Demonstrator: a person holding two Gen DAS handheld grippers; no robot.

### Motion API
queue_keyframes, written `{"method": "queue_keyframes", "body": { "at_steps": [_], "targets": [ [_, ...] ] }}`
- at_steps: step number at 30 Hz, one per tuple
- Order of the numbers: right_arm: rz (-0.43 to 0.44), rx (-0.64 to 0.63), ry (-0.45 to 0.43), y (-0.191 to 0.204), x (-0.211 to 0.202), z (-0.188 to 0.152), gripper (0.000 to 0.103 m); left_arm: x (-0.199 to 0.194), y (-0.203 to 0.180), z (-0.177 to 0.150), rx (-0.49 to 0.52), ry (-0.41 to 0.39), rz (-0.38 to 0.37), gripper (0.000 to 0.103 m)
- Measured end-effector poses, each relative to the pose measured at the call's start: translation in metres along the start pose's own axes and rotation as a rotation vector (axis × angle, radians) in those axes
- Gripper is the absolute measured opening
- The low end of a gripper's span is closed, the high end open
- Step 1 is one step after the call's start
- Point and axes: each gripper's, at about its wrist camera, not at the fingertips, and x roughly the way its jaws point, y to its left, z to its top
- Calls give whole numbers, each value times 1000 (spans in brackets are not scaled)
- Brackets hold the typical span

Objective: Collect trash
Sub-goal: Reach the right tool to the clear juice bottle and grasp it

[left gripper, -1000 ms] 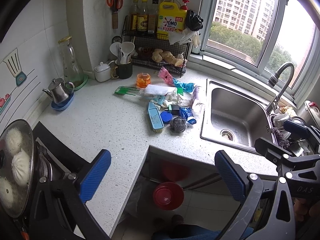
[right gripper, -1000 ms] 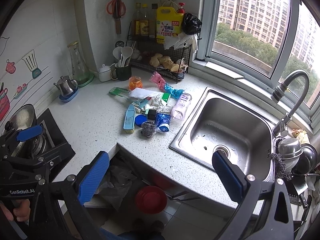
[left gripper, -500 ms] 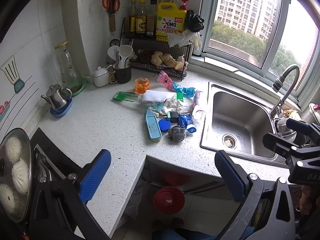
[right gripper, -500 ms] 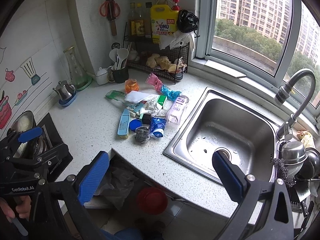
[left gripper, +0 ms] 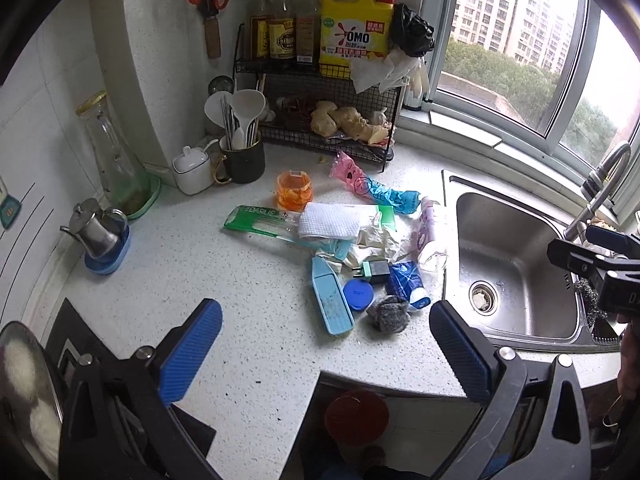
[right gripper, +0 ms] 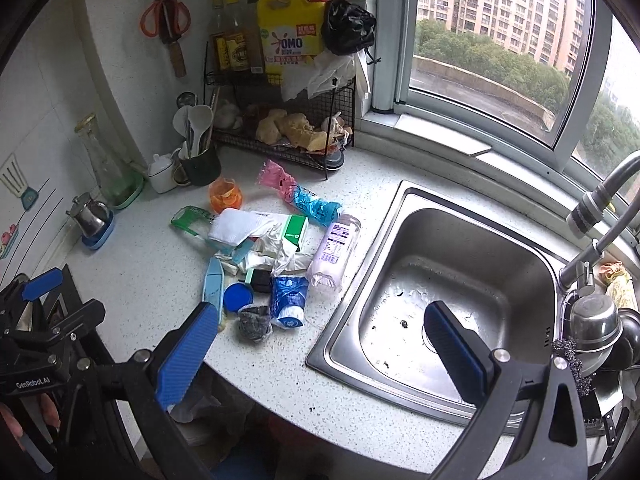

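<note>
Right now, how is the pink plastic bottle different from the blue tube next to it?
The pink plastic bottle is see-through, long and rigid; the blue tube is solid blue and white, shorter and squashed. The bottle lies nearer the sink; the tube sits beside the grey scrubber. Both lie flat on the counter in the trash pile.

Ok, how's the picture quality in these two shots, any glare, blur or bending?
Left wrist view: strong fisheye bending with dark corners, the window bright but readable, the trash pile sharp. Right wrist view: same curved edges, soft daylight, mild sheen in the sink, no motion blur.
</note>
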Motion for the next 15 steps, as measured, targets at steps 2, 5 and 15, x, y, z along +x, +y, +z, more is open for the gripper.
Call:
{"method": "queue_keyframes", "body": {
  "at_steps": [2,5,15],
  "targets": [
    [-6,27,30,0,21,12,103,20,8,12,26,31,3,103],
    [-31,50,80,1,52,25,103,48,20,29,52,77,2,103],
    [-82,107,245,-4,151,48,103,116,47,55,106,192,11,103]
  ]
}}
